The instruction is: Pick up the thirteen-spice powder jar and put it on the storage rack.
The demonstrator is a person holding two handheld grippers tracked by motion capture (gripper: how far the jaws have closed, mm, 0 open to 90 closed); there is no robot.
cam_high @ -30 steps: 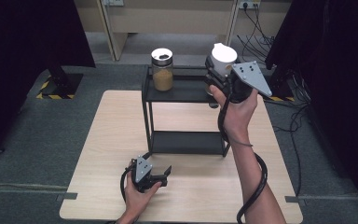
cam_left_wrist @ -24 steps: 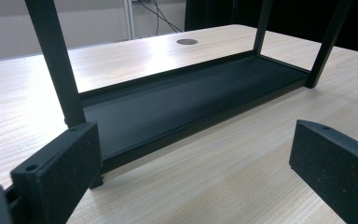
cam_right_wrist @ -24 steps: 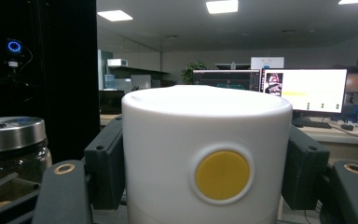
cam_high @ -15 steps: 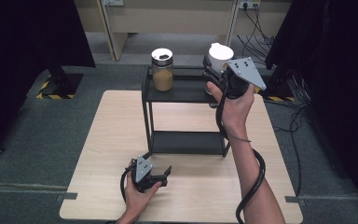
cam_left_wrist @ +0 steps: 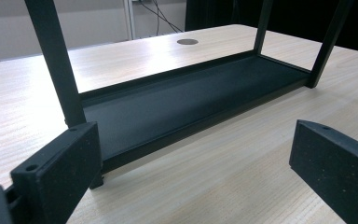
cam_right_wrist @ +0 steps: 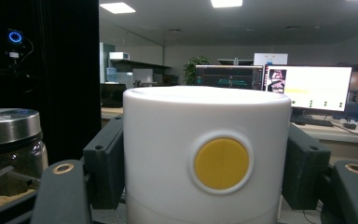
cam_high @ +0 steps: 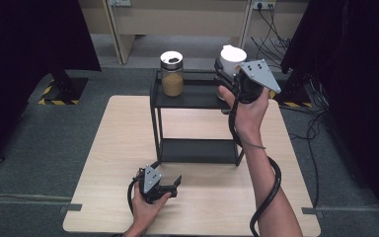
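A white cylindrical container (cam_high: 233,54) with a yellow round dot (cam_right_wrist: 221,163) is at the right end of the black rack's top shelf (cam_high: 197,96). My right gripper (cam_high: 227,74) is shut on it, with a black pad against each side (cam_right_wrist: 105,163). Whether its base touches the shelf I cannot tell. A glass jar (cam_high: 171,74) of brown grains with a metal lid stands at the shelf's left end, seen also as the jar (cam_right_wrist: 9,144) beside the container. My left gripper (cam_high: 170,185) rests low on the table, open, its jaws (cam_left_wrist: 191,163) wide apart and facing the rack's bottom shelf (cam_left_wrist: 182,102).
The light wooden table (cam_high: 128,128) carries the two-level rack in its middle. Cables lie on the floor at the back right (cam_high: 276,29). Dark curtains stand at both sides. Monitors (cam_right_wrist: 307,88) show far behind in the right gripper view.
My right gripper has drifted slightly left and away with the white container in it. The left gripper has not moved.
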